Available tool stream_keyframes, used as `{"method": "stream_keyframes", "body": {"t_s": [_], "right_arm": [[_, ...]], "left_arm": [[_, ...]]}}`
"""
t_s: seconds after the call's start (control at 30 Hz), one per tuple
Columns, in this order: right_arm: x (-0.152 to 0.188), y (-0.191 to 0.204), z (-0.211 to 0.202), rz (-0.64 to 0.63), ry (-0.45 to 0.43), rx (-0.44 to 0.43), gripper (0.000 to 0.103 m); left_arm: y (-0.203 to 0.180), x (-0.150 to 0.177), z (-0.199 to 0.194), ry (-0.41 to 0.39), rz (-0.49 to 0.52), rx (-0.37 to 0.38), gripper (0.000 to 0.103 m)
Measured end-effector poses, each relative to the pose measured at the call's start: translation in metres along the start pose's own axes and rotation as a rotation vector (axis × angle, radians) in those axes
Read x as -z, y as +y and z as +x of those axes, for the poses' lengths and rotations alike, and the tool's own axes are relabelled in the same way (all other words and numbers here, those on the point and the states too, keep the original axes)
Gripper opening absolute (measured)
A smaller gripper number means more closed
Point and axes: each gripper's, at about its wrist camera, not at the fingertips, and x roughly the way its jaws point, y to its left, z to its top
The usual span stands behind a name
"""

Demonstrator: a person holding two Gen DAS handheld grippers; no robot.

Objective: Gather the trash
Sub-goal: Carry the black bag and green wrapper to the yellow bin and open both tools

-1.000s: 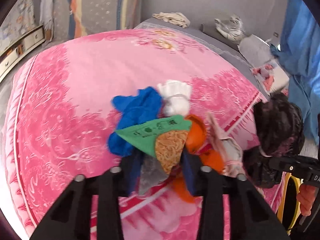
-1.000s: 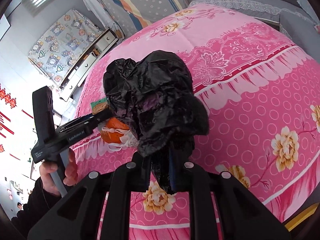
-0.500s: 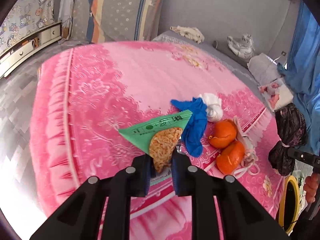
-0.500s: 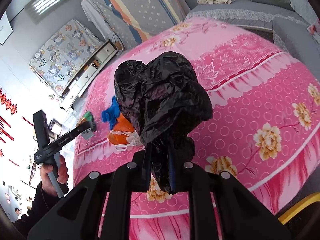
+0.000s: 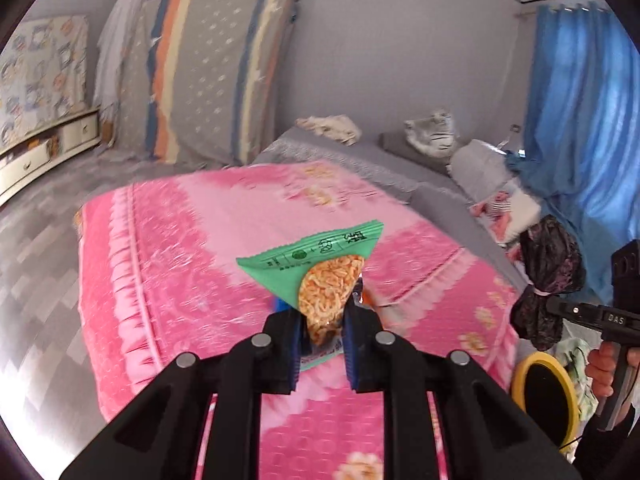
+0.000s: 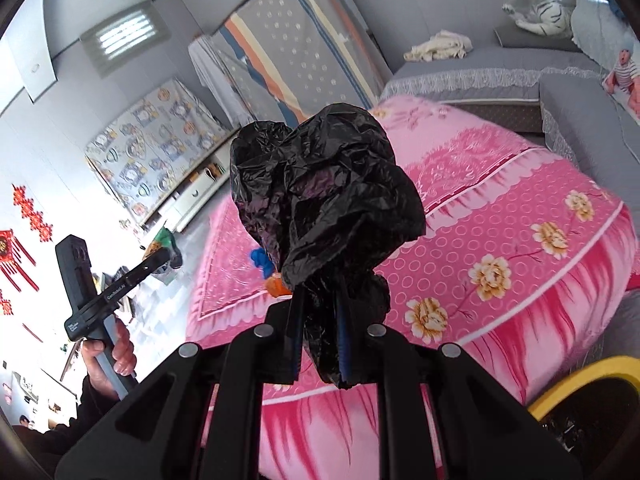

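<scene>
Lifted off the pink bed cover since the earlier frames: green snack wrapper, then pinched between the blue pads of the left hand-held gripper and held in the air above the bed, clear of the heap it had lain on. Closed further on the wrapper within that second, then held steady. Pinched likewise in the right hand-held gripper: neck of a crumpled black trash bag, jaws pressed tight on the plastic, bag raised above the bed's near edge.

Mostly hidden in the left wrist view: rest of the rubbish, only slivers of blue and orange visible behind the wrapper and fingers. Glimpsed in the right wrist view past the bag: blue rag and orange peel, lying on the cover, largely blocked by the bag. Blurred throughout in the left view: bed pattern and floor. Cut off at the frame edge: yellow-rimmed bin beside the bed's corner, inside too dark to read. Seen only in part: hand and dark sleeve on the left handle.

Open floor left of the bed; grey sofa close along the far side.
</scene>
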Motion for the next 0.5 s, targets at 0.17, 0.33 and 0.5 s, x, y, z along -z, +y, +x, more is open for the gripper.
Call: {"method": "stream_keyframes", "body": {"t_s": [0.17,0.33,0.5], "right_arm": [[0.010,-0.007,-0.045,0.001,-0.086,0.040,0.012],[0.023,-0.022,-0.082,0.027,-0.154,0.098,0.013],[0.040,-0.042,-0.118,0.081,-0.224,0.153,0.013]], "left_arm": [[-0.043,-0.003,-0.007,-0.022,0.054,0.081,0.016],[-0.084,-0.002,-0.003,-0.018,0.105,0.144,0.016],[-0.135,-0.001,0.008,-0.004,0.170,0.231,0.016]]}}
